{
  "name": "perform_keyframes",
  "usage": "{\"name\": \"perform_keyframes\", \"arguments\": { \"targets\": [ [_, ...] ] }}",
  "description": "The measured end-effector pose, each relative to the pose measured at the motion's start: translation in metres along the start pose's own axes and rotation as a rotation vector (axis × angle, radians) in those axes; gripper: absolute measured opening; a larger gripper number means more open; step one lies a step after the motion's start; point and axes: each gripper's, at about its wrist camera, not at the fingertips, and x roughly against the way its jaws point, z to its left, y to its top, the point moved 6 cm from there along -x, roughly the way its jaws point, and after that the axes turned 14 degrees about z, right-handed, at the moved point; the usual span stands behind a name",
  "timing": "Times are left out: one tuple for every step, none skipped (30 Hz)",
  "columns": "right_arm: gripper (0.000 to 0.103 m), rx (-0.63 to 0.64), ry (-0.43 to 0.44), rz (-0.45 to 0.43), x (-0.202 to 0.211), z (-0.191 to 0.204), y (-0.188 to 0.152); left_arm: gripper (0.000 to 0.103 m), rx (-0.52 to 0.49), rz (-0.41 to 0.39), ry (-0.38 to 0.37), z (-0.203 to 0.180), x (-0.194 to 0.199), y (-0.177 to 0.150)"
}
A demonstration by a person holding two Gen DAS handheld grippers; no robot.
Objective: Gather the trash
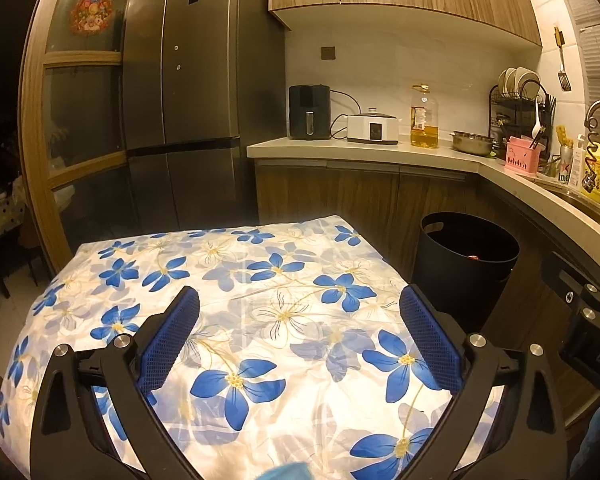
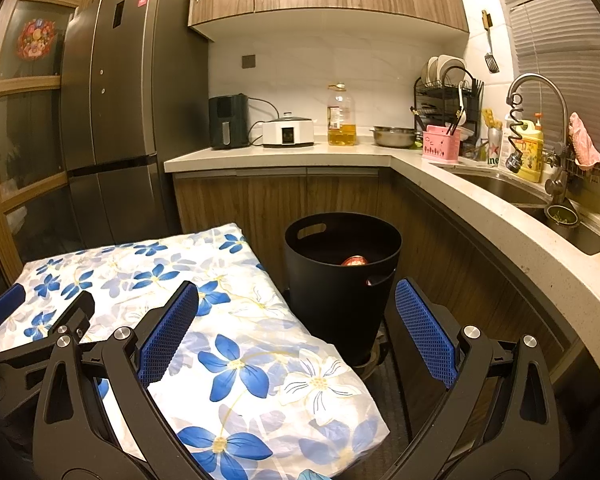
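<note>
Trash, a reddish item [image 2: 355,261], lay in the black bin [image 2: 340,280] beside the floral cloth [image 1: 260,300], so both empty, open hand-held grippers, left [image 1: 299,344] and right [image 2: 296,340], probably needed only to scan for leftovers.

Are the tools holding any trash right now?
No. The left tool and the right tool are both open with nothing between their fingers. Something red already lies in the black bin.
</note>
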Motion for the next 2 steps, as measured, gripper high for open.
{"name": "perform_keyframes", "arguments": {
  "targets": [
    [0.097,-0.001,0.001,0.0,0.0002,0.0002,-0.0001,0.096,0.006,0.001,0.0,0.0014,0.0,0.0001],
    [0.097,-0.003,0.001,0.0,0.0,0.0012,0.0001,0.096,0.011,0.002,-0.001,0.0023,0.0002,0.0001]
  ]
}}
